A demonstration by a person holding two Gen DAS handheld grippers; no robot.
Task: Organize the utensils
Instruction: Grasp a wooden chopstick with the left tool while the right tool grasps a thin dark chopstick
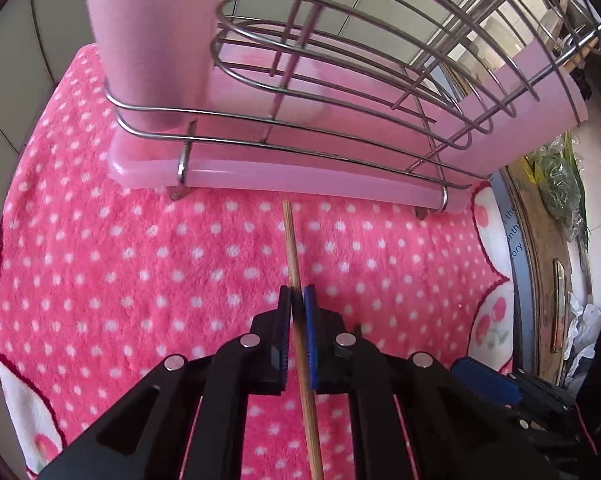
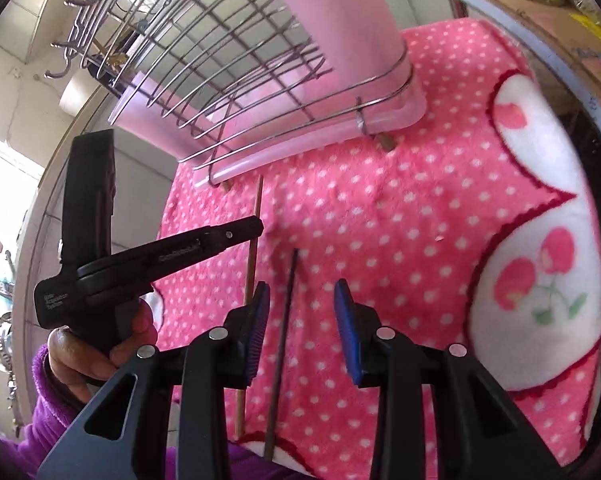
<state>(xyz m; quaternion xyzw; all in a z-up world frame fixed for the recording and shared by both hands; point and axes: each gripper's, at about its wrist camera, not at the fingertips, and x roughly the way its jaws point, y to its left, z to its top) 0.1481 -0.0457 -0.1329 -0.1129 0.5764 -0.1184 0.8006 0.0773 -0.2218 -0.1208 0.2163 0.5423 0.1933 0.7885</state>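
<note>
My left gripper [image 1: 296,300] is shut on a wooden chopstick [image 1: 293,248] that points toward the wire utensil rack [image 1: 340,60] with its pink tray [image 1: 300,178]. In the right wrist view the left gripper [image 2: 256,226] holds that wooden chopstick [image 2: 256,208] just in front of the rack [image 2: 228,60]. My right gripper [image 2: 302,296] is open and empty above a dark chopstick [image 2: 286,308] that lies on the pink dotted towel [image 2: 400,220].
A pink cup [image 1: 148,40] stands in the rack's left end. The towel [image 1: 140,260] covers the surface. A round board with greens in a bag [image 1: 560,188] lies to the right. Tiled wall is behind the rack.
</note>
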